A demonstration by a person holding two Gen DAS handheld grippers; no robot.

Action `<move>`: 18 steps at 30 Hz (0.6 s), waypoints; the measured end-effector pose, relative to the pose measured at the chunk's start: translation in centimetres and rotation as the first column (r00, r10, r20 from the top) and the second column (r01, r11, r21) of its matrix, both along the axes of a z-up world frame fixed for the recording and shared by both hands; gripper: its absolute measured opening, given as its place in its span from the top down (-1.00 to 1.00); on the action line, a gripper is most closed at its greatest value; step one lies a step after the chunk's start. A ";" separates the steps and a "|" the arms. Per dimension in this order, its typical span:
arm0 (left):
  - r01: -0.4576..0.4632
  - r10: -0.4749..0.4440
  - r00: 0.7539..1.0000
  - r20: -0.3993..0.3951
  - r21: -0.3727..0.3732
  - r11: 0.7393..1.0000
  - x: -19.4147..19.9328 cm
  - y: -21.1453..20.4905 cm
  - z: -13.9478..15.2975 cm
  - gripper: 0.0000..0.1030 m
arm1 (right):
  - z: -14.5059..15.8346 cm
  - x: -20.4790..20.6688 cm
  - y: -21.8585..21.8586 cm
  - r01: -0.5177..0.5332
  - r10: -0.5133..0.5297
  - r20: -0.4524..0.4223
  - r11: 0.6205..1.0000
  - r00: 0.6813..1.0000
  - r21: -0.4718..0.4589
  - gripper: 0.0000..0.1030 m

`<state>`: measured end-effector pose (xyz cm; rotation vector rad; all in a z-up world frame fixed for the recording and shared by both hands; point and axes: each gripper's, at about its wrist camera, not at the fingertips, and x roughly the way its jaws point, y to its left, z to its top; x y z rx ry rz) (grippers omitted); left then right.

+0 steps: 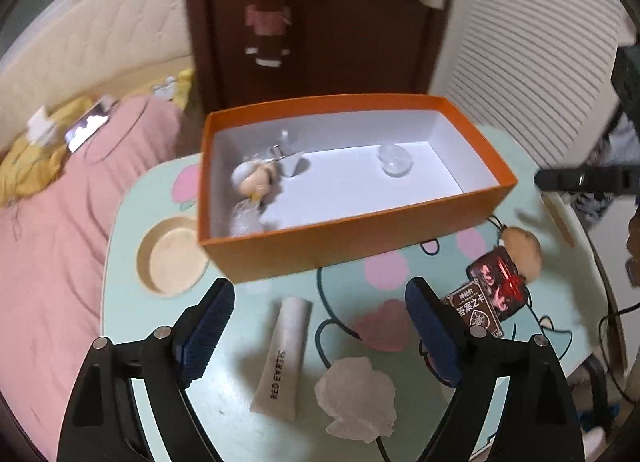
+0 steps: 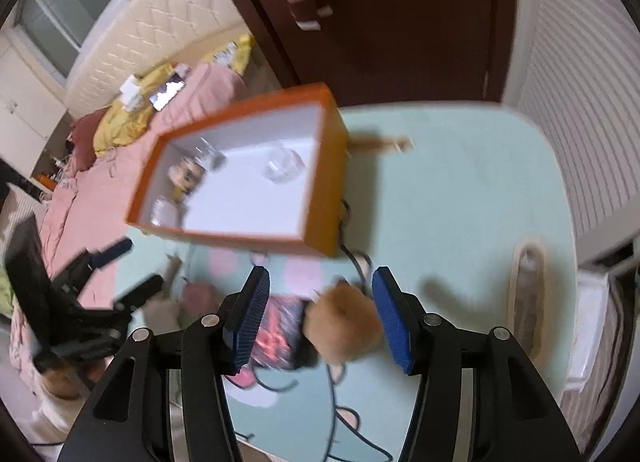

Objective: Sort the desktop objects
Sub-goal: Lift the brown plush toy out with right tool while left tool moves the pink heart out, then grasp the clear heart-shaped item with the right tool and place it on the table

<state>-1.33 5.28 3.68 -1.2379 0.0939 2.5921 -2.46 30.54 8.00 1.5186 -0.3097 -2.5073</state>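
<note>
An orange box (image 1: 352,238) with a white inside stands at the back of the mint table (image 1: 224,414). It holds a small figurine (image 1: 256,178) and a clear dome (image 1: 394,160). My left gripper (image 1: 320,290) is open wide just in front of the box, over a white tube (image 1: 282,358) and a crumpled tissue (image 1: 356,398). My right gripper (image 2: 321,276) is open, with a tan fluffy pompom (image 2: 344,326) and a dark packet (image 2: 280,334) lying between its fingers. The pompom sits close to the right pad; the left pad is clear of it. A card pack (image 1: 476,310) lies beside the dark packet.
A round recess (image 1: 172,254) is sunk in the table's left side. A bed with pink bedding (image 1: 52,242) and a phone (image 1: 88,126) lies left of the table. A wooden stick (image 1: 558,218) rests at the right edge, and a dark cable (image 2: 352,258) runs by the box.
</note>
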 end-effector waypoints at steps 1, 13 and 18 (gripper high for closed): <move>-0.016 0.016 1.000 -0.011 0.000 1.000 0.1 -0.2 -0.1 -0.69 | 0.6 -0.6 -0.7 -0.012 0.012 -0.009 1.000 1.000 0.001 -0.07; -0.087 0.087 0.995 -0.045 0.003 0.996 1.5 -2.7 -0.6 -0.69 | -0.1 -12.0 -9.0 -0.113 0.104 0.078 0.987 0.991 0.118 -0.20; -0.108 0.109 0.993 -0.039 0.029 0.994 1.4 -3.5 -0.6 -0.69 | -3.8 -15.6 -9.7 -0.087 0.049 0.185 0.974 0.981 0.207 -0.20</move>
